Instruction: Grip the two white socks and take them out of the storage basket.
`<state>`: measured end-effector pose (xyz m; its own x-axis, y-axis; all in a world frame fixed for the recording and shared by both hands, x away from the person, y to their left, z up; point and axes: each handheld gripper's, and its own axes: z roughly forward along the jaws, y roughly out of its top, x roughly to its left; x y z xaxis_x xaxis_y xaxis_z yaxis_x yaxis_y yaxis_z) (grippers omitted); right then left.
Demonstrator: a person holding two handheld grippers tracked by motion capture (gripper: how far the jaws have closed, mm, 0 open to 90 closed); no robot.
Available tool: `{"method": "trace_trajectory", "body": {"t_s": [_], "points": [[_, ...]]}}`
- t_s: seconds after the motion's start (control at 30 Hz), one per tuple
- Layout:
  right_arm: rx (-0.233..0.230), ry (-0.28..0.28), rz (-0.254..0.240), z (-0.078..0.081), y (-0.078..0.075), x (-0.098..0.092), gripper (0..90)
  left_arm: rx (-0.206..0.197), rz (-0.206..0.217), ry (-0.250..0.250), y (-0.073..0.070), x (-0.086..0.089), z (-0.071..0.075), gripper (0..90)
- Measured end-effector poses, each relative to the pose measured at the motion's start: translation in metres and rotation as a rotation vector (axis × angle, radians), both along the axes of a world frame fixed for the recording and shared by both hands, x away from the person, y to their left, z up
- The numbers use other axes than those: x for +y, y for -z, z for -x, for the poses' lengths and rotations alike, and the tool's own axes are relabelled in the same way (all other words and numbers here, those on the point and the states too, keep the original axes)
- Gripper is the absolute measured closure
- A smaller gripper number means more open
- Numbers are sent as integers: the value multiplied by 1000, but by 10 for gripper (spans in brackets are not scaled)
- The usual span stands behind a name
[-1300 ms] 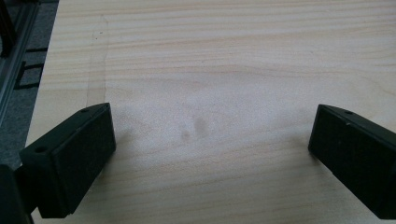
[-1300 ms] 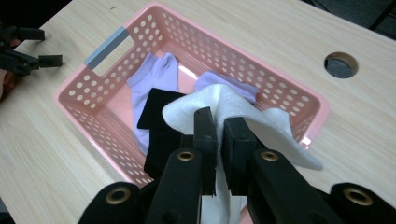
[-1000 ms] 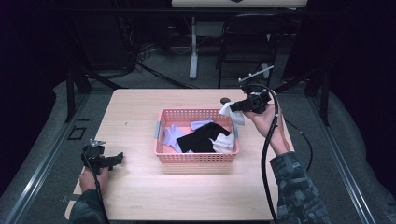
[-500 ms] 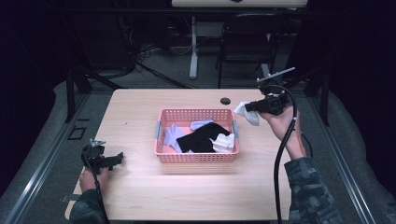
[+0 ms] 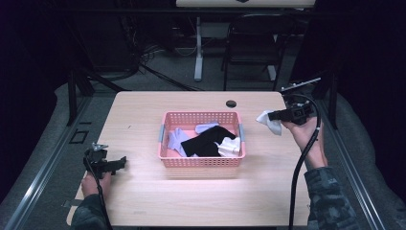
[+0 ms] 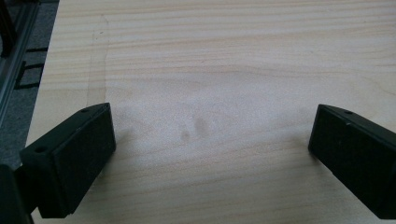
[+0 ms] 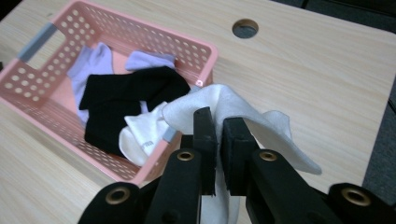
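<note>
A pink plastic basket (image 5: 201, 161) (image 7: 196, 46) stands mid-table with a black sock (image 5: 206, 141) (image 7: 126, 100), lilac socks (image 5: 176, 140) (image 7: 93, 60) and a white sock (image 5: 229, 146) (image 7: 140, 137) inside. My right gripper (image 5: 271, 115) (image 7: 218, 135) hangs above the table to the right of the basket, shut on another white sock (image 5: 269, 122) (image 7: 243, 114) that droops from its jaws. My left gripper (image 5: 120, 163) (image 6: 210, 149) rests at the table's near left corner, jaws wide apart over bare wood, nothing between them.
The wooden table (image 5: 143, 115) has a round cable hole (image 5: 231, 103) (image 7: 244, 28) behind the basket. A chair and a table leg stand on the floor beyond the far edge. Metal rails run along both sides of the table.
My right gripper has carried the white sock from above the basket's right rim out to the right, away from the basket. The left gripper has stayed put.
</note>
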<state>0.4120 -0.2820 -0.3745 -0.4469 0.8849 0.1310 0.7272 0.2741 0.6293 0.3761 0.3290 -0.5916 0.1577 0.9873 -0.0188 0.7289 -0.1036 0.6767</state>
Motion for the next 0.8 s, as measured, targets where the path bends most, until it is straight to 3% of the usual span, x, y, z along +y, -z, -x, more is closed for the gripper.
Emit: {"method": "trace_trajectory", "body": {"t_s": [0.27,0.47,0.8], "points": [[23,39,-3,5,25,-16,858,0,0,0,0,0,0,5],[81,72,12,5,66,-29,857,0,0,0,0,0,0,5],[188,62,25,15,127,-29,849,0,0,0,0,0,0,5]]}}
